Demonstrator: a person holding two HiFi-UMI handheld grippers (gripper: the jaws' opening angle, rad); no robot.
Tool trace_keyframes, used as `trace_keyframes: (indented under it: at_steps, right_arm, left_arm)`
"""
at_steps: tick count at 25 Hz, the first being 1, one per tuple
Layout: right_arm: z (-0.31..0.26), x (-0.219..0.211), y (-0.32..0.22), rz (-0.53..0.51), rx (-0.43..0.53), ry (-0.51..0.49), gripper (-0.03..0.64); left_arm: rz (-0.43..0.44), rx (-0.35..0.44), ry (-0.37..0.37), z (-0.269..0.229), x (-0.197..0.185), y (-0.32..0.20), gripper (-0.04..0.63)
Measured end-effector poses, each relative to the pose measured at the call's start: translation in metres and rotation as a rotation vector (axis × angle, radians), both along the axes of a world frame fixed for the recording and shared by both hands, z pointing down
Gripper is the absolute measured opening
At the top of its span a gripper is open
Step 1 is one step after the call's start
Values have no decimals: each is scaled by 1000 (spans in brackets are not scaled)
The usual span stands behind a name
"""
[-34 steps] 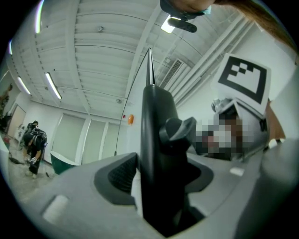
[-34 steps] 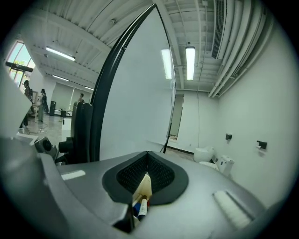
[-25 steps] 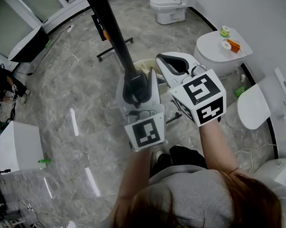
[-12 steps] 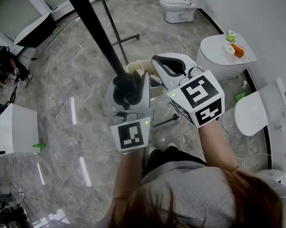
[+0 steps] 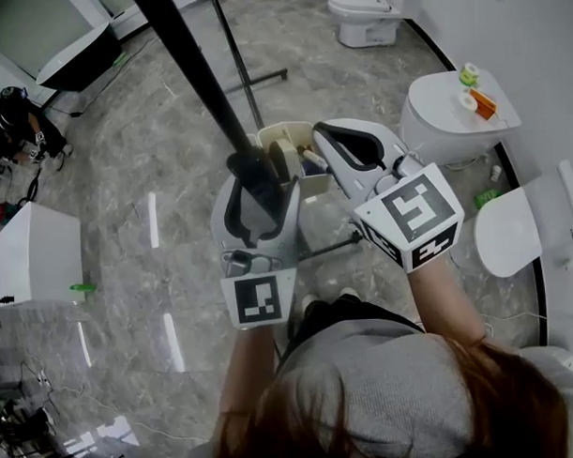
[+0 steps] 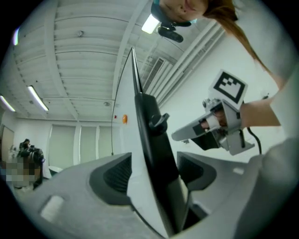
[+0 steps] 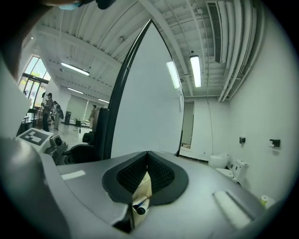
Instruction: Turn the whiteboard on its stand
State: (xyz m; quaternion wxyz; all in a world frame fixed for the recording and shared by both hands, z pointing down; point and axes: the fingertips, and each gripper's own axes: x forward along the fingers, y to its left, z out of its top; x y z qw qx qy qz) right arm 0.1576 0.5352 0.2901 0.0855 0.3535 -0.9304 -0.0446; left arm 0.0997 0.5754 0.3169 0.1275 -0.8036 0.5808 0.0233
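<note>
L claw (image 5: 259, 180) sits around the black edge of the whiteboard (image 5: 191, 58), which runs edge-on from top left of head view down into the claw. L gripper view: frame stands betw. the two pads w/ a sliver of gap each side, not pinched. So jaws are apart and have just been opening, w/ the board edge betw. them but not gripped. A black knob (image 6: 158, 122) sticks out of the frame just above the jaws. L marker cube (image 5: 259, 299) faces up at the camera, by the person's wrist.

R claw (image 5: 326, 131) is just right of the board edge, apart from it. R gripper view shows its pad tips meeting: closed, nothing held. The same view has the board upright at left-centre, white face w/ black frame. R marker cube (image 5: 418, 219) sits nearer the person.

A beige box (image 5: 285, 144) w/ a tape roll & pens shows just beyond both claws, beside the board edge. A marker pen (image 7: 139, 208) in it shows thru the slit under R pad tips.

A thin black stand leg (image 5: 235, 47) crosses the grey marble floor (image 5: 171, 152) behind. There's a white toilet (image 5: 363, 5) at top and another (image 5: 442, 110) w/ small items on its lid at right. A white box (image 5: 34, 265) is on the floor at left.
</note>
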Motion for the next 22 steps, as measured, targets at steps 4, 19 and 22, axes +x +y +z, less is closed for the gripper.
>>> trace_keyframes:
  at_steps: [4,19,22]
  right_arm:
    - [8,10,26,-44,10,-104,3]
    - [70,2,113,-271,-75,-146,3]
    - [72,10,121,-268,-93,-166,3]
  left_arm:
    - [-33,-63,76,25,-27,40,147]
    - [-152,-104,170,51,-8,102,-2]
    - [-153,-130,178,59,-4,113,-2]
